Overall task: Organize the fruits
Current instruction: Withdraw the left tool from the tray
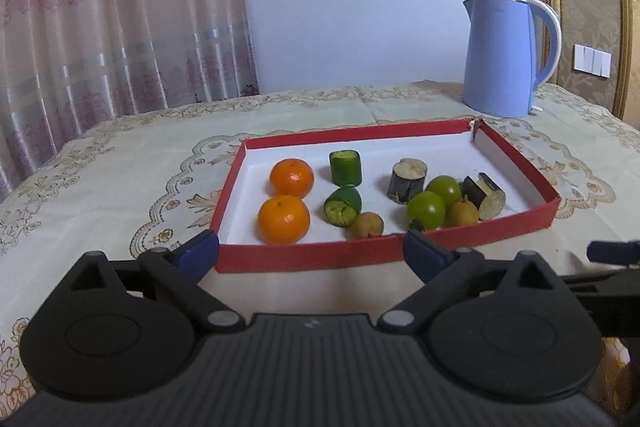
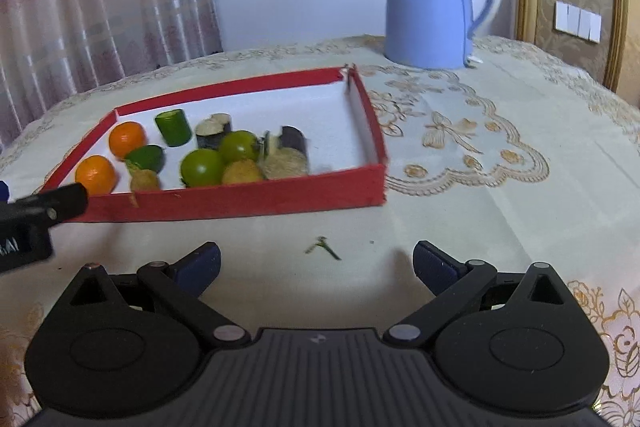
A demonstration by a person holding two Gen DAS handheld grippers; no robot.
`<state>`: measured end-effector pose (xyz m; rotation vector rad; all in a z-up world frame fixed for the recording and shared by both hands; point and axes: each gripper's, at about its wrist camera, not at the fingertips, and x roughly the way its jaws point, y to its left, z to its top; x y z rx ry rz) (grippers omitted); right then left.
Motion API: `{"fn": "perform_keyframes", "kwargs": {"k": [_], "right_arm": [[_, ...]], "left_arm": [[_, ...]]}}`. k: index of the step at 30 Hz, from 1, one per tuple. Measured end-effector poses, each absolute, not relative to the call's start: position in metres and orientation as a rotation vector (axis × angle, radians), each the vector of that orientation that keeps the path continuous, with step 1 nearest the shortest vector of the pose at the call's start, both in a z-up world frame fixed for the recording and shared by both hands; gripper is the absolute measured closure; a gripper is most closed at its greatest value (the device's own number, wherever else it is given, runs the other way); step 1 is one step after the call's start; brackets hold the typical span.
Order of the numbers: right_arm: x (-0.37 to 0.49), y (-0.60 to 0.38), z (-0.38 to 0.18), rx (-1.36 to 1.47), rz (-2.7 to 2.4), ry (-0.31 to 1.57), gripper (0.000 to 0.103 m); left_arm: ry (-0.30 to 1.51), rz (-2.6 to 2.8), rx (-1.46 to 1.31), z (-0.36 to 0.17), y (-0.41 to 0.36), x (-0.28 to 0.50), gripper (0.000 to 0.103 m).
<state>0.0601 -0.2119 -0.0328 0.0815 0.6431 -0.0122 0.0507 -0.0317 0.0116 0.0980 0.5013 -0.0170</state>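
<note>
While both grippers hover over the tablecloth (image 2: 500, 131) short of the tray (image 1: 304, 257), neither holds anything. Left gripper (image 1: 310, 253): jaws spread wide, nothing between them, facing the tray's near red wall. Right gripper (image 2: 316, 263): jaws likewise spread and empty, above bare cloth near a small green scrap (image 2: 326, 247). Tray contents, as seen from the left wrist: two oranges (image 1: 291, 178) at the left, one behind the other; two green cucumber pieces (image 1: 345, 167) just right of them; a small brown fruit (image 1: 367, 225) against the near wall; two dark-skinned cut pieces (image 1: 407, 181) toward the right; two green round fruits (image 1: 426, 210) touching each other, with a second brown fruit (image 1: 463, 213) beside them. A blue kettle (image 1: 500, 55) stands on the cloth beyond the tray's far right corner.
</note>
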Motion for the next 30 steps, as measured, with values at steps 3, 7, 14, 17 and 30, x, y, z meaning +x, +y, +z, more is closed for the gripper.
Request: {"fn": "perform_keyframes", "kwargs": {"k": [3,7,14,17,30], "right_arm": [[0.058,-0.2,-0.029,0.045,-0.052,0.636,0.0],[0.055,-0.193,-0.023,0.042,-0.071,0.627,0.0],[0.055,-0.187,-0.016,0.042,-0.068,0.619,0.0],[0.055,-0.185,-0.017,0.046,-0.065,0.617,0.0],[0.055,-0.18,-0.013,0.026,-0.065,0.606,0.0]], "left_arm": [[0.506,-0.006,0.077,0.012,-0.029,0.049,0.005],[0.516,0.001,0.068,0.012,-0.027,0.046,0.004],[0.521,-0.001,0.051,0.012,-0.021,0.044,0.003],[0.541,-0.005,0.021,0.012,-0.016,0.045,0.001],[0.533,0.03,0.053,0.011,-0.015,0.045,0.0]]}}
